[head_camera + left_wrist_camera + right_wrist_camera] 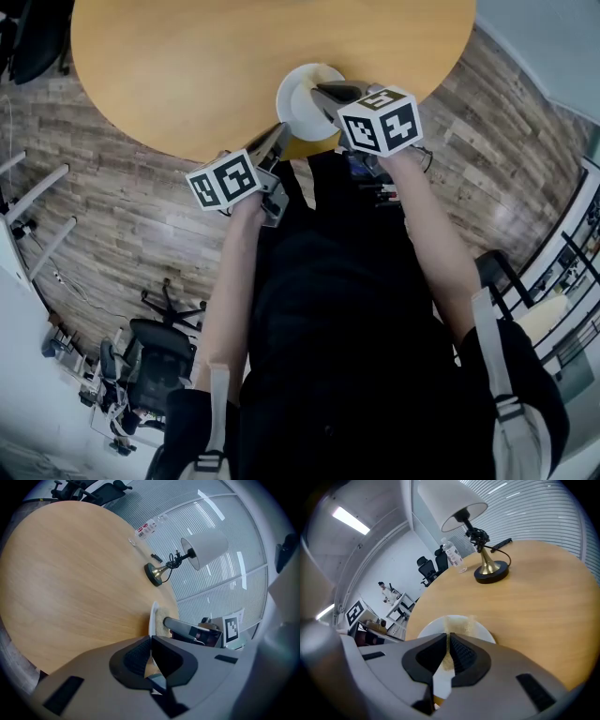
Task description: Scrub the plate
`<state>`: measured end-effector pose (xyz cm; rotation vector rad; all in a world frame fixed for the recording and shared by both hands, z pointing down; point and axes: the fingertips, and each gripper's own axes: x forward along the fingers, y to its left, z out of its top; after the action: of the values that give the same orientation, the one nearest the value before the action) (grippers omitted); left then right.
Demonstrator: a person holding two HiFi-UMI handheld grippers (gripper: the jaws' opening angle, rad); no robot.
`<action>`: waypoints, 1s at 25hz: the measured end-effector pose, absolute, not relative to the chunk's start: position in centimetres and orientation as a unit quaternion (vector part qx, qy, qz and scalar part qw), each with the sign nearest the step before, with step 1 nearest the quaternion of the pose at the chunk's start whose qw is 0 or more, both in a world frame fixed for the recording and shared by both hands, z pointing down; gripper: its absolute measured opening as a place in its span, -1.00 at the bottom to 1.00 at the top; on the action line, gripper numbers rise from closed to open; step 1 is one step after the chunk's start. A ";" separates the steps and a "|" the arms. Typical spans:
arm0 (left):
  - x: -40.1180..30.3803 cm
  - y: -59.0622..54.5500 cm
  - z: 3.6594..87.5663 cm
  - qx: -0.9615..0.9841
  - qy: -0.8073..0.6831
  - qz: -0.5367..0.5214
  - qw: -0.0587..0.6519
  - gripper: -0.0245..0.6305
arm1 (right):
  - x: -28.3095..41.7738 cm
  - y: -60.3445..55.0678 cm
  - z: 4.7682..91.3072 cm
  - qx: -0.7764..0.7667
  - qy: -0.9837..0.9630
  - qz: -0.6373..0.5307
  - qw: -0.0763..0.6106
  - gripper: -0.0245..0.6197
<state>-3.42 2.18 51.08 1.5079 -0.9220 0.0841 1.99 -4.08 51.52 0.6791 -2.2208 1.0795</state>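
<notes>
Round table [187, 75], smooth pale woodgrain, wide open top beyond — round white plate [298, 98] at its near edge. Left gripper [150, 641] clamps the plate's thin rim; right gripper [448, 641] pinches a coarse beige scrub pad [459, 623] over the plate.

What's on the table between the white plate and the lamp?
Nothing. Only bare wooden table lies between the plate and the lamp, as the right gripper view shows.

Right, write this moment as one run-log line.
left gripper: shut on plate rim | right gripper: shut on scrub pad | scrub pad: against plate face
</notes>
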 end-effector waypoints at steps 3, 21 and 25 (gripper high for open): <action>-3.3 2.4 51.2 0.658 -0.405 0.036 0.634 -0.85 | -0.7 -3.0 50.6 0.223 -0.845 0.392 0.289 -0.83; -3.6 2.7 51.4 0.647 -0.414 0.024 0.640 -0.85 | -0.1 -5.2 50.9 0.233 -0.850 0.377 0.285 -0.83; -3.8 2.6 51.5 0.647 -0.417 0.025 0.638 -0.85 | 3.2 -5.8 52.1 0.260 -0.835 0.384 0.296 -0.83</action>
<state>-3.81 2.62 51.51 1.4770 -0.9510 0.0574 3.18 -5.77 52.10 0.6918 -2.2201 1.0213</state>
